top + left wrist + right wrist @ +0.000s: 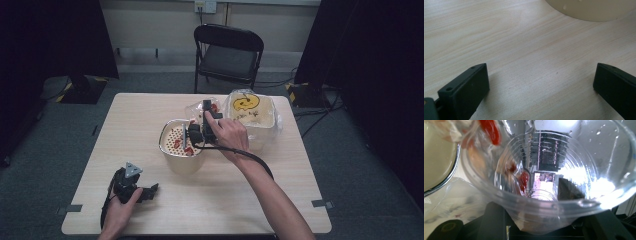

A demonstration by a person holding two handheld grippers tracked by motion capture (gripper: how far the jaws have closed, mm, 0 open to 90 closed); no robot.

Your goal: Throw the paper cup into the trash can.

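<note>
My right gripper (206,107) is shut on a clear plastic cup (197,108), held tilted just behind a cream perforated bowl (182,162) at the table's middle. In the right gripper view the cup (554,170) lies across my jaws with its mouth toward the camera. Several red pieces (490,130) sit near its rim and more cling inside. Red pieces also lie in the bowl (177,144). My left gripper (150,191) rests open on the table near the front left, with bare wood between its jaws (541,87). The bowl's wall (594,10) is ahead of it.
A cream tub (260,137) with a yellow mark on top, wrapped in clear plastic, stands right of the bowl, close to my right hand. A black folding chair (227,55) stands beyond the table's far edge. Dark curtains hang at both sides.
</note>
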